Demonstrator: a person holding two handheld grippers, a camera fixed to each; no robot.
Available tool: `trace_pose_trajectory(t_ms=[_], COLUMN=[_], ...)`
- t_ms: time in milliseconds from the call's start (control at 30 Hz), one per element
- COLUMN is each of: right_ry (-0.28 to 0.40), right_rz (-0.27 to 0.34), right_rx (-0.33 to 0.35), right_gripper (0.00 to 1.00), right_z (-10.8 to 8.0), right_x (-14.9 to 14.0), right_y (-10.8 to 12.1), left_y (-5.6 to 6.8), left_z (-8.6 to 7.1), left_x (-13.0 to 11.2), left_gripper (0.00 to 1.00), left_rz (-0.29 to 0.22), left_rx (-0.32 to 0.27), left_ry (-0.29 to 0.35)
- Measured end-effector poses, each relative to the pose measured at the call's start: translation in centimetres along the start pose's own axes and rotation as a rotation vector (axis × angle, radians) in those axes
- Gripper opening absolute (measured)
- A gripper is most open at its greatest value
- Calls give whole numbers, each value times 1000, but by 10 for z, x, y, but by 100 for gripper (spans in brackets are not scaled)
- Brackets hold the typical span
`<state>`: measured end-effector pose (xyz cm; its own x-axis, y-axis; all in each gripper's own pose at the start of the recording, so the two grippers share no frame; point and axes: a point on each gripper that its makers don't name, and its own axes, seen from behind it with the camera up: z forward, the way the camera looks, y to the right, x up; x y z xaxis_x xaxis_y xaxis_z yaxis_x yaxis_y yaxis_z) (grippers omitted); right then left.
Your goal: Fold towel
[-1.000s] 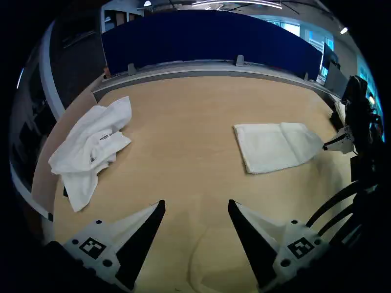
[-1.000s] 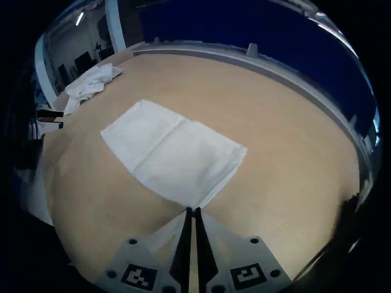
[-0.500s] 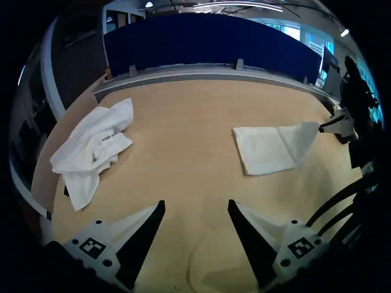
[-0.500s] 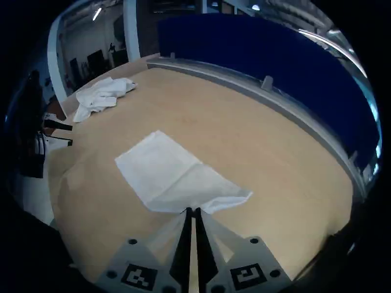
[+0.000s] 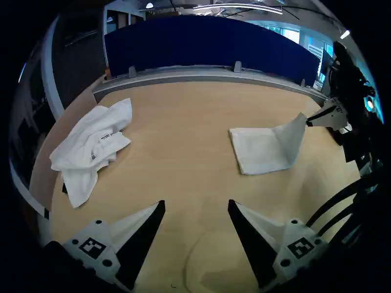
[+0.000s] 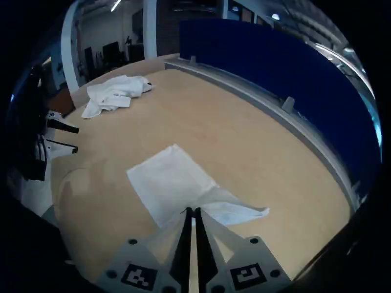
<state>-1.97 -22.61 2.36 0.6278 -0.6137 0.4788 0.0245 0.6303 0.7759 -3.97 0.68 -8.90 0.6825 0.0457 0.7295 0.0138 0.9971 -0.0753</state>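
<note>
Setting I am working in: an open-plan office. A long wood-topped desk [image 5: 185,122] is backed by a blue divider screen [image 5: 205,44] on grey clamps [image 5: 237,66], with strip lights [image 5: 239,6] on the ceiling overhead.

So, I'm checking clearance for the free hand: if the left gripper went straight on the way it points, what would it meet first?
Most likely bare table, between the crumpled towel and the folded towel that the right gripper holds; depth is unclear.
</note>
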Motion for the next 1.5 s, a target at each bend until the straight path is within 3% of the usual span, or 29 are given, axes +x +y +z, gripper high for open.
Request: trace_pose_trajectory(t_ms=[267, 567, 967, 1233, 1400, 1500], right_ry=[1, -9, -80, -100, -86, -67], right_rz=[-30, -79, -81, -68, -56, -46], right_rx=[38, 114, 230, 237, 222, 222], right_gripper=[5, 5, 5, 5, 16, 33], right_z=[16, 52, 117, 123, 122, 118], right_x=[18, 40, 22, 15, 18, 21], right_y=[-19, -61, -124, -127, -121, -120], left_y=[-7, -20, -25, -26, -27, -27], left_z=[-6, -13, -12, -12, -13, -13], left_x=[-1, -4, -11, -12, -12, -12], left_gripper=[95, 96, 95, 96, 95, 96], left_rz=[-20, -65, -77, -95, -88, -86], left_rx=[13, 31, 49, 41, 43, 43], left_ry=[11, 20, 24, 27, 27, 27])
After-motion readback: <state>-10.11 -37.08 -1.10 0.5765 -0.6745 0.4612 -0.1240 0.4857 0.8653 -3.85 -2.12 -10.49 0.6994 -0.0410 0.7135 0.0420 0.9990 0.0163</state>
